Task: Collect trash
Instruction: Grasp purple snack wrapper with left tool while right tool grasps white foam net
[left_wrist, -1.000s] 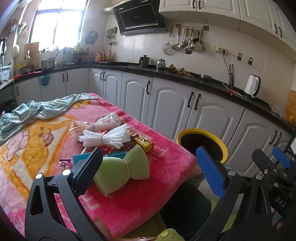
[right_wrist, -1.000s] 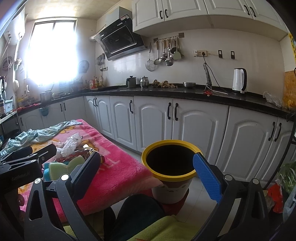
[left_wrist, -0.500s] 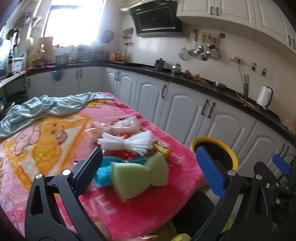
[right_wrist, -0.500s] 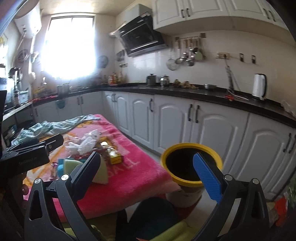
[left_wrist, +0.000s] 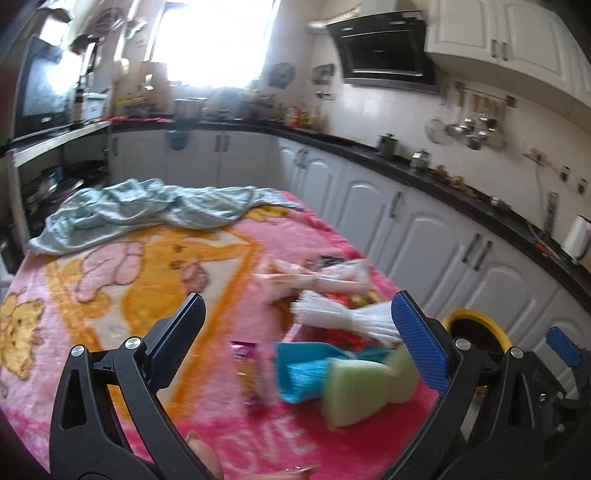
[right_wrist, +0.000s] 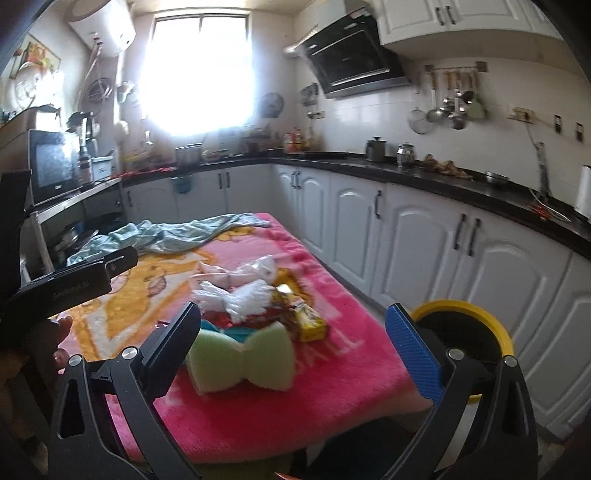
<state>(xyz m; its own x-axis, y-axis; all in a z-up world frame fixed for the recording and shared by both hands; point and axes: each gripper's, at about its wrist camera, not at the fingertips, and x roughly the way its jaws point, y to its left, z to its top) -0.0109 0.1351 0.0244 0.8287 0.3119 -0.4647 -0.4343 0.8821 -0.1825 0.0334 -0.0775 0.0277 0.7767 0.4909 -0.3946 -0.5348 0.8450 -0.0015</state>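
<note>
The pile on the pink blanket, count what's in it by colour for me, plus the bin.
Green: 1, the bow-shaped sponge
Blue: 1, the blue sponge beside it
White: 2, the white tied bundle and the crumpled plastic bag
Yellow: 2, the snack box and the yellow-rimmed trash bin
Pink: 1, the small foil wrapper
Red: 1, a wrapper, mostly buried
Total: 8

Open pink blanket (left_wrist: 147, 280) ahead of left gripper (left_wrist: 301, 334), jaws spread wide and holding nothing; only a pink wrapper (left_wrist: 245, 363) lying in that gap. Clutter packed near the table's right edge: green sponge (right_wrist: 242, 356) nearest, blue cloth (left_wrist: 299, 369) touching it, white bundle (right_wrist: 236, 297) and yellow packet (right_wrist: 308, 323) behind. Crumpled teal cloth (right_wrist: 173, 232) across the far end. Yellow-rimmed bin (right_wrist: 469, 332) just off the table corner, mouth unobstructed, partly behind right gripper (right_wrist: 297, 349), likewise spread and holding nothing.
</note>
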